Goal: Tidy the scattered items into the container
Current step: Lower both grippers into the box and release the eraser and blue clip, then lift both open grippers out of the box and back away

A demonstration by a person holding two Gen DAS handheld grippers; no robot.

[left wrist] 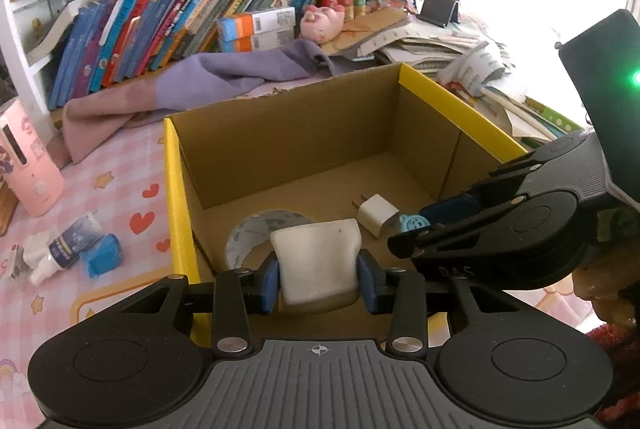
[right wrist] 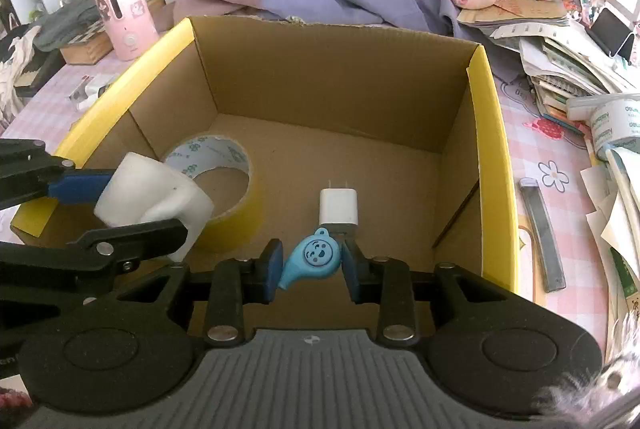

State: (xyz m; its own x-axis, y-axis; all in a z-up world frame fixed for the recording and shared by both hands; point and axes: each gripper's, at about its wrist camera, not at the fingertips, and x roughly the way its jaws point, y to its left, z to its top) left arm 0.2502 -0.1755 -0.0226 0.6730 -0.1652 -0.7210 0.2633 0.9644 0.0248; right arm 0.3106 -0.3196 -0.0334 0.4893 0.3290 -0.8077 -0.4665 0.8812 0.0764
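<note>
You've got both grippers hanging over the cardboard box [right wrist: 490,149], so I'd guess you're about to drop stuff in. The left gripper [left wrist: 319,279] has its blue pads on the sides of a white foam block [left wrist: 318,261], jaws partly open. The right gripper [right wrist: 312,267] is nearly closed on a little blue whistle [right wrist: 314,257]. Just past your right fingertips sits a white charger plug [right wrist: 338,207]; the tape roll [right wrist: 216,165] is under the foam, so it may land on that. Outside the box, a small bottle [left wrist: 66,249] is waiting well off to the left of your left fingers.
</note>
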